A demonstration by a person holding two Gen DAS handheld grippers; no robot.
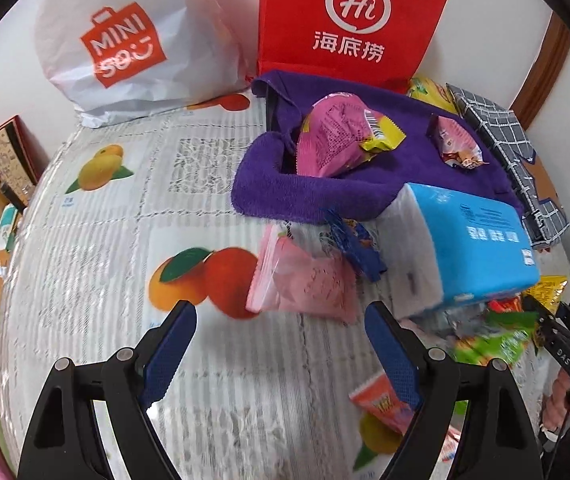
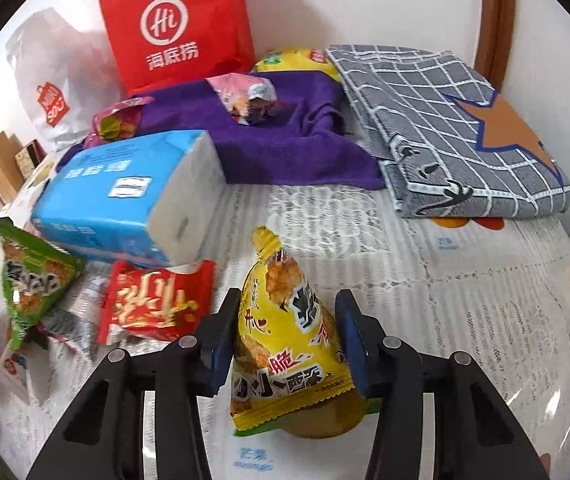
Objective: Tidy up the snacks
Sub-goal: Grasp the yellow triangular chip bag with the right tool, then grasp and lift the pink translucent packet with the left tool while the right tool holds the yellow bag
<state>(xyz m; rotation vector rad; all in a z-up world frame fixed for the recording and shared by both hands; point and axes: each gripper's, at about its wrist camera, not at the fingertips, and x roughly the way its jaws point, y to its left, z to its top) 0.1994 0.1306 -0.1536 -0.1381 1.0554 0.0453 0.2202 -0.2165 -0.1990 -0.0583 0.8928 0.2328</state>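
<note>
R gripper (image 2: 285, 332): clamped on yellow pack (image 2: 285, 344), upright, for lifting.
L gripper (image 1: 281, 344): jaws apart, empty, near pink pouch (image 1: 305, 280), prob. next pick.
Towel (image 1: 365, 184): far side, holds sorted snacks.

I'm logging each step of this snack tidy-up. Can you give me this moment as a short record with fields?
surface: table with fruit-print cover
left tongs: open, empty, above a pink snack packet
right tongs: around a yellow snack packet, pads at its sides
purple towel: two pink snack packs on it
tissue pack: blue, beside the towel
back wall: red bag, white bag
</note>
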